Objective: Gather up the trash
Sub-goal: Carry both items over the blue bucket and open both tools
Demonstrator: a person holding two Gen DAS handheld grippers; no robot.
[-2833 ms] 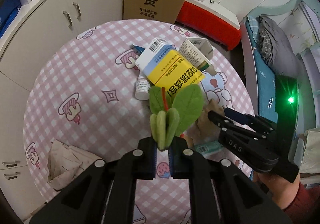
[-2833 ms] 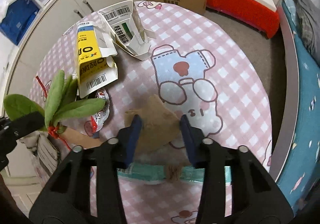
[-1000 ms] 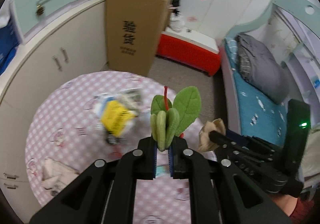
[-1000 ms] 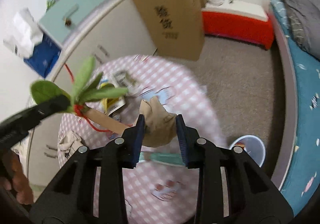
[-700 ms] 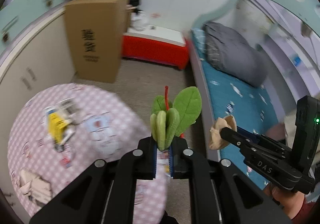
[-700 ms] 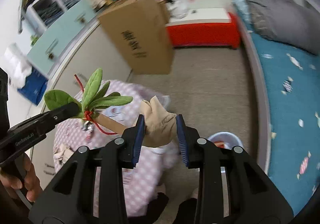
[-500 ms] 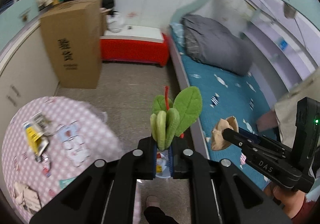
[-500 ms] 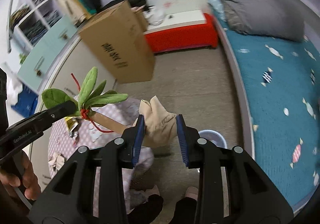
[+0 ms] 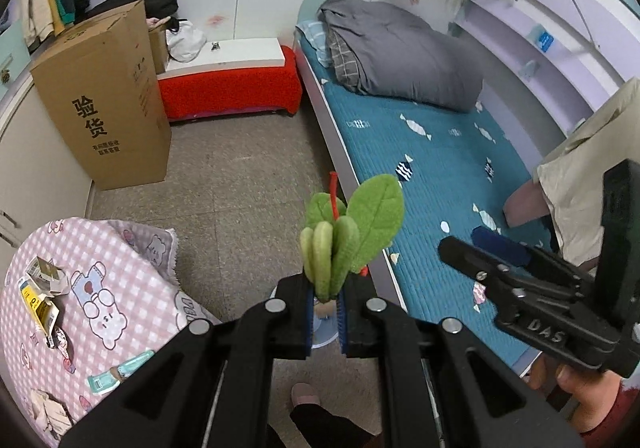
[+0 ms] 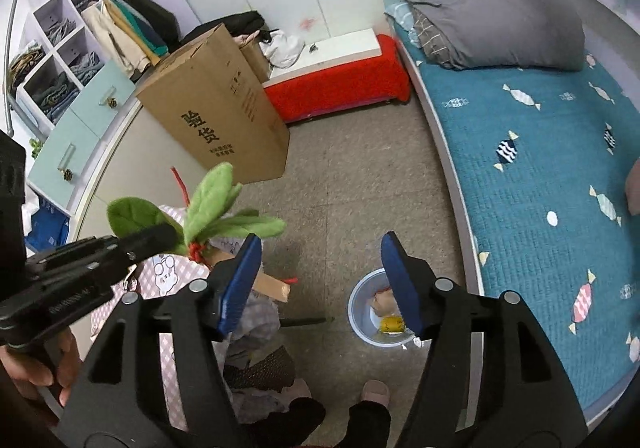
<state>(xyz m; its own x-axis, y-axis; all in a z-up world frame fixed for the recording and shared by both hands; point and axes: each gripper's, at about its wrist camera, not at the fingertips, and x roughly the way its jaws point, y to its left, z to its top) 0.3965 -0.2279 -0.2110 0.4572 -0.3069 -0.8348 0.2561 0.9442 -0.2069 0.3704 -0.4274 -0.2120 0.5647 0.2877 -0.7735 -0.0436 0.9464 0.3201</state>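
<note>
My left gripper (image 9: pixel 325 288) is shut on a green felt leaf bunch (image 9: pixel 352 228) tied with red string; its brown stem (image 10: pixel 272 284) hangs below the leaves (image 10: pixel 216 203). The jaws of my right gripper (image 10: pixel 320 260) are opening and nothing is between them. Below it on the floor stands a small pale-blue bin (image 10: pixel 360 312) holding a crumpled brown paper wad (image 10: pixel 380 302) and a yellow scrap. In the left wrist view the right gripper (image 9: pixel 460 240) hovers to the right, over the bed edge. The bin (image 9: pixel 320 332) is mostly hidden behind my left fingers.
The round table with the pink checked cloth (image 9: pixel 120 248) lies at the lower left with a yellow carton (image 9: pixel 40 308), a teal wrapper (image 9: pixel 116 372) and crumpled paper on it. A tall cardboard box (image 9: pixel 108 103), a red bench (image 9: pixel 228 91), a bed (image 9: pixel 440 151) and the person's slippered feet (image 10: pixel 374 392) surround the bin.
Both grippers swung away from the table to above the floor beside the bed. The right gripper opened and the brown paper wad it held now lies in the bin.
</note>
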